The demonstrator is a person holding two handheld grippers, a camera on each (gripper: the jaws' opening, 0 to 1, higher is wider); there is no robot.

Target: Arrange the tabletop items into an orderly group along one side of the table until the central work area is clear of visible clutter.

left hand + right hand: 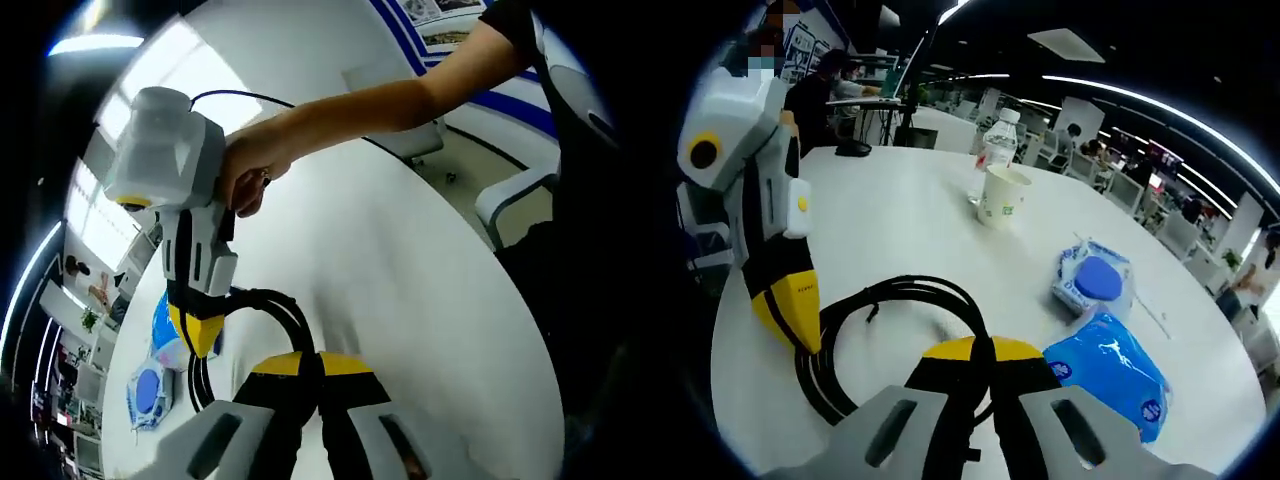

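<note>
White and smooth, the round table [900, 220] carries everything. A paper cup [1001, 196] stands upright near its far side; its contents cannot be made out. Just behind the cup, touching or nearly so, stands a clear plastic bottle [996, 142] with a white cap and a red-marked label. Nearer, a small crinkly packet [1092, 280] with a round blue patch lies flat, and just beside it a glossy blue pouch [1110, 370] with white print. The same packet [148, 392] and pouch [168, 330] show in the left gripper view, at the table's edge.

A black cable [890, 340], coiled in loose loops, lies in the near part of the table. The right gripper [980, 352] has its yellow-tipped jaws pressed together over the coil's rim, clamping the cable [270, 310]. In the left gripper view it shows as right gripper [203, 335], held by a hand [250, 170], tip down on the coil. The left gripper [318, 368] likewise has its jaws closed on the cable, and shows beside the coil [792, 312] in the right gripper view.
</note>
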